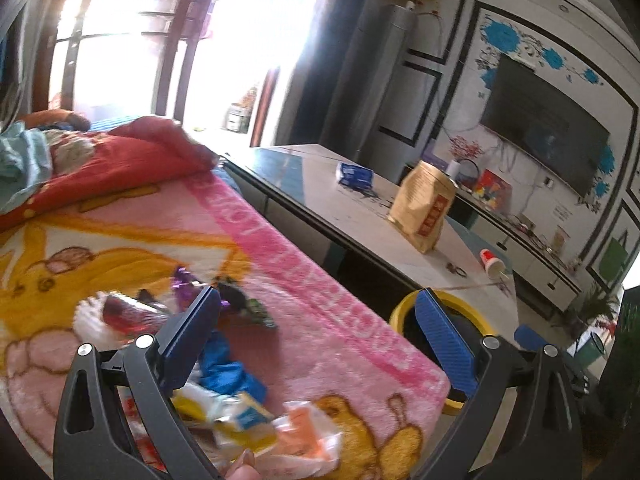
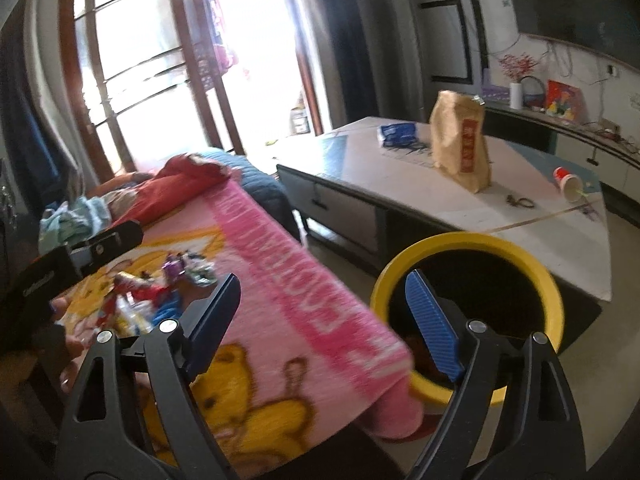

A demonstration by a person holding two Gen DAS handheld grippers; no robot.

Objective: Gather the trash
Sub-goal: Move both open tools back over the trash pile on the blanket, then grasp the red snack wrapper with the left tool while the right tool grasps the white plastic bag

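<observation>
Several crumpled wrappers lie on the pink cartoon blanket (image 1: 320, 280): a purple one (image 1: 182, 280), a dark green one (image 1: 250, 306), a red one (image 1: 124, 312), a blue one (image 1: 224, 372) and yellow-white ones (image 1: 240, 416). My left gripper (image 1: 320, 320) hovers open just over this pile, nothing between its blue pads. A thumb (image 1: 240, 468) shows at the bottom edge. In the right wrist view the same pile (image 2: 152, 292) lies to the left. My right gripper (image 2: 320, 308) is open and empty over the blanket's edge, beside the yellow-rimmed bin (image 2: 468, 240).
The bin (image 1: 404, 308) stands on the floor between the bed and a low coffee table (image 2: 400, 208). On the table are a brown paper bag (image 2: 460, 148), a blue packet (image 2: 396, 132) and a tipped paper cup (image 2: 568, 188). Red bedding (image 1: 120, 160) is heaped further back.
</observation>
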